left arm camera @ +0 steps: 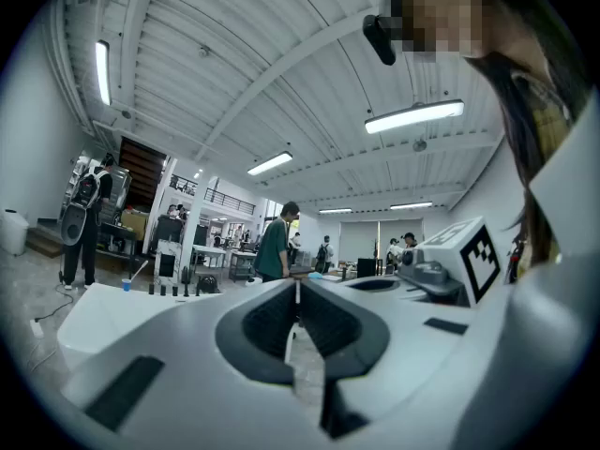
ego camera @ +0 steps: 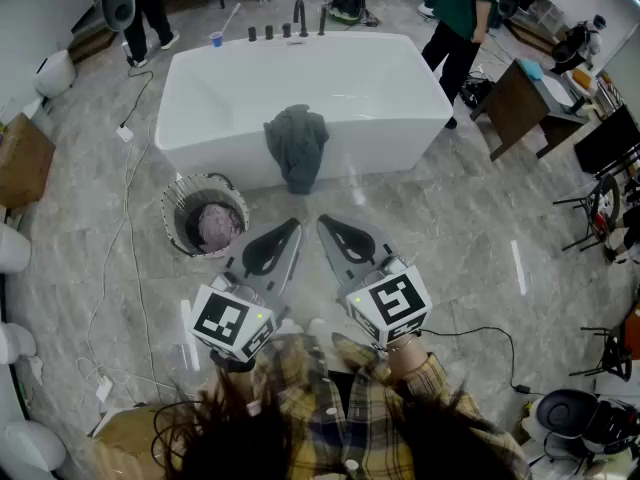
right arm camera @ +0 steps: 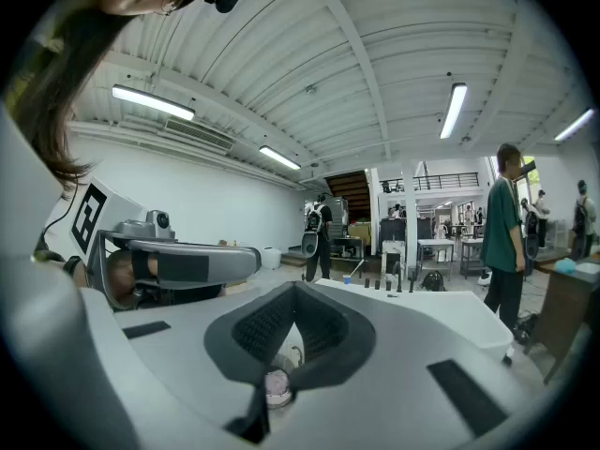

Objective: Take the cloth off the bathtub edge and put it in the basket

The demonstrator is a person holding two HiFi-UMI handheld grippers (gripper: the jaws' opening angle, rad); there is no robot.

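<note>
A crumpled grey cloth is draped over the smooth white bathtub. The left gripper and right gripper are clenched, empty.

The floor is glossy grey veined marble tile, with a thin cable trailing down its left side. A brown desk stands at the right with black chairs nearer along that edge, and a cardboard box sits at the far left. Overhead, a white ribbed ceiling on sloping beams carries long strip lights; the wall is plain white, and a dark staircase rises beside a railed mezzanine at the far end.
</note>
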